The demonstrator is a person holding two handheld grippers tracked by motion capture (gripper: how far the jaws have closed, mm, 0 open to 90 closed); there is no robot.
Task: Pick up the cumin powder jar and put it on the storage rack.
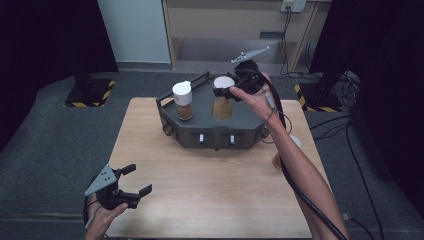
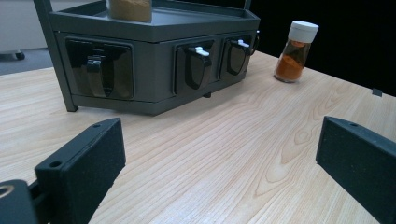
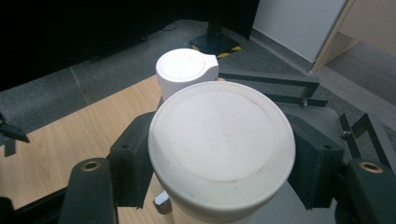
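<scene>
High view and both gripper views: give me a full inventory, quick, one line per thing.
Spice rack: one, dark grey, far half of the table, railed shelf on top.
Held jar: one, white lid, brown powder, over the rack's shelf, gripped at the lid.
Second jar: one, white cap, brown powder, on the rack's shelf, left of the held jar.
Third jar: one, white cap, orange powder, on the table right of the rack.
Table: one, light wood.
Left gripper: black, jaws open, near left corner of the table.
Right gripper: black, shut on the held jar's lid.
</scene>
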